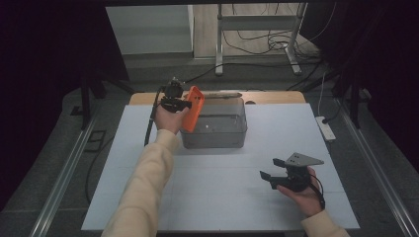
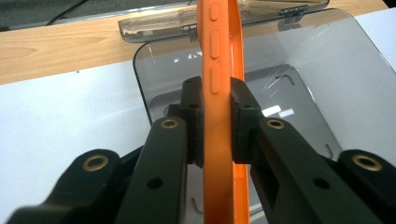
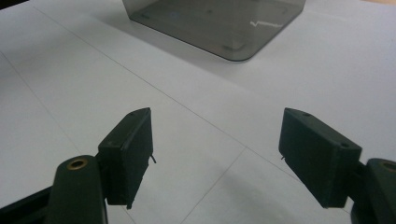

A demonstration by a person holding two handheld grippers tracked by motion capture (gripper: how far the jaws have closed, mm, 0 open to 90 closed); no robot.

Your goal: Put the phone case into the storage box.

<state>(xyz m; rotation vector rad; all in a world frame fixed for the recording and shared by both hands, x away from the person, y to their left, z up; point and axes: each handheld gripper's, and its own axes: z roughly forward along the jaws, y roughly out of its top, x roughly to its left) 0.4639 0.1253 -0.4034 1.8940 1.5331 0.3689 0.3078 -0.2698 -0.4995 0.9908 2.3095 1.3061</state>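
The left gripper (image 2: 217, 119) has its jaws clamped on an orange phone case (image 1: 192, 108), held edge-on above the left end of the smoky clear box (image 1: 217, 129) far on the counter (image 1: 222, 197). The step looks like placing the case in the box, so the next move calls for lowering it inside and letting go. The right gripper (image 1: 272, 168) waits near right, jaws apart and empty.

There are no words, numbers or signs to read here. The orange phone case (image 2: 219, 93) has only plain buttons on its edge. The smoky see-through box (image 1: 217, 126) has no label on it. The white table (image 1: 148, 197) is bare, with only thin lines across it.
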